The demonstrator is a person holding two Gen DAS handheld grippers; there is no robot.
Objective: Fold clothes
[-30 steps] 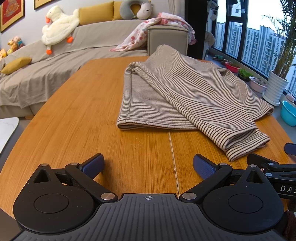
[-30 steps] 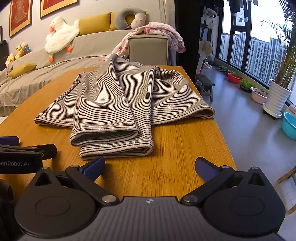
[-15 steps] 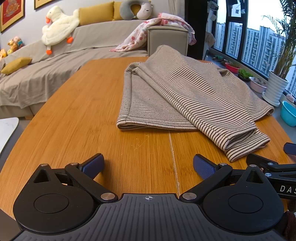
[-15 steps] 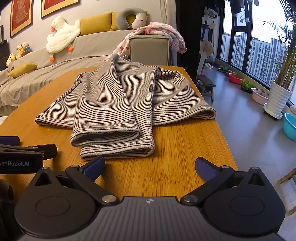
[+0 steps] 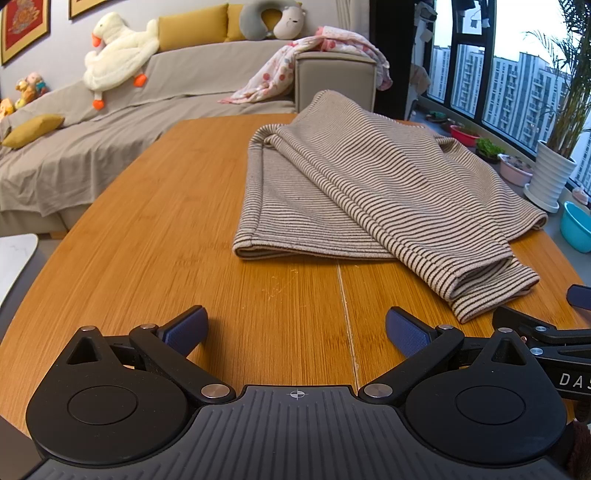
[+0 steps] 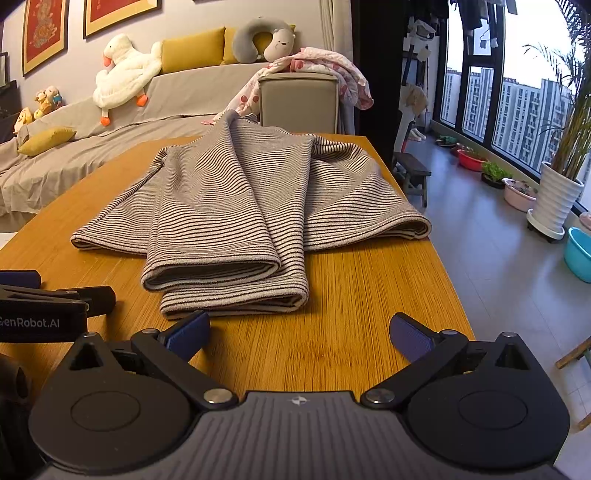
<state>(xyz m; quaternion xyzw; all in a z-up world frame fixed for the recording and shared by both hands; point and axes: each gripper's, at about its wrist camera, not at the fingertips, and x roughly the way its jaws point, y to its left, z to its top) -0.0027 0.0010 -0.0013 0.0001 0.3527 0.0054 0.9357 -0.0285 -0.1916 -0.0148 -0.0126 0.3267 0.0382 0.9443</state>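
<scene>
Wooden table [image 5: 155, 236] bare along near edge; striped sweater [image 5: 362, 192] laid on far half, toward right side, body partly folded, both sleeves brought in over body, cuffs stacked at near end [image 6: 229, 280]

Judged step: mid-fold, sleeves in, body not yet doubled over; grippers parked short of cloth, nothing grasped

Left gripper [image 5: 295, 326] low over table, jaws spread wide, empty, well short of near hem [image 5: 295, 254]

Right gripper [image 6: 299, 332] likewise spread wide, empty, left pad [image 6: 186, 334] just beside stacked cuffs, contact not confirmed

Next move, as judged: both jaws to be closed on one end of garment, at cuffs and hem or at far shoulders, then that end carried over to meet other; grip through all layers needed, else sleeves likely to slide out of stack

Far end draped up toward sofa arm [image 6: 299, 99]; whether hanging off table edge not determinable

Writing: "enRobot.AI" on left gripper body in right view [image 6: 31, 324], first letter cut off; "DA" on right gripper body in left view [image 5: 574, 380], remainder out of frame

Framed wall pictures [image 6: 122, 14] too small to read
</scene>
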